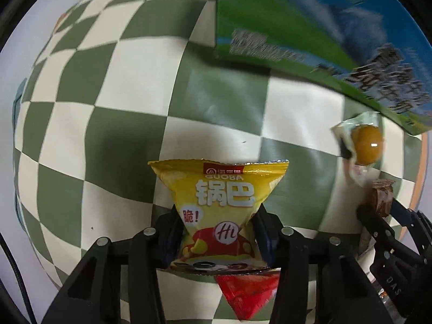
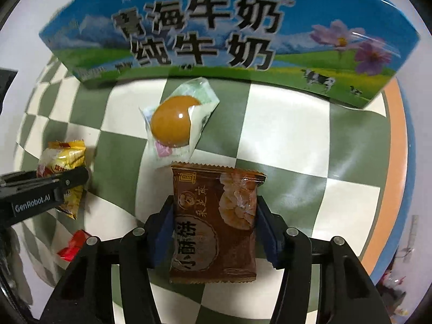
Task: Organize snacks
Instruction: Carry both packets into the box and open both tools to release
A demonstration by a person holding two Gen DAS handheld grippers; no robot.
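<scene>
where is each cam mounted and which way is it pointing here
Left wrist: sits on the left gripper, looking down at the checkered cloth; its own jaws pinch a yellow snack bag, and the right gripper shows at the right edge.
Right wrist: sits on the right gripper, looking down; its jaws clamp a brown cake packet, and the left gripper shows at the left.
Shared: milk carton, wrapped yolk snack, red packet.
</scene>
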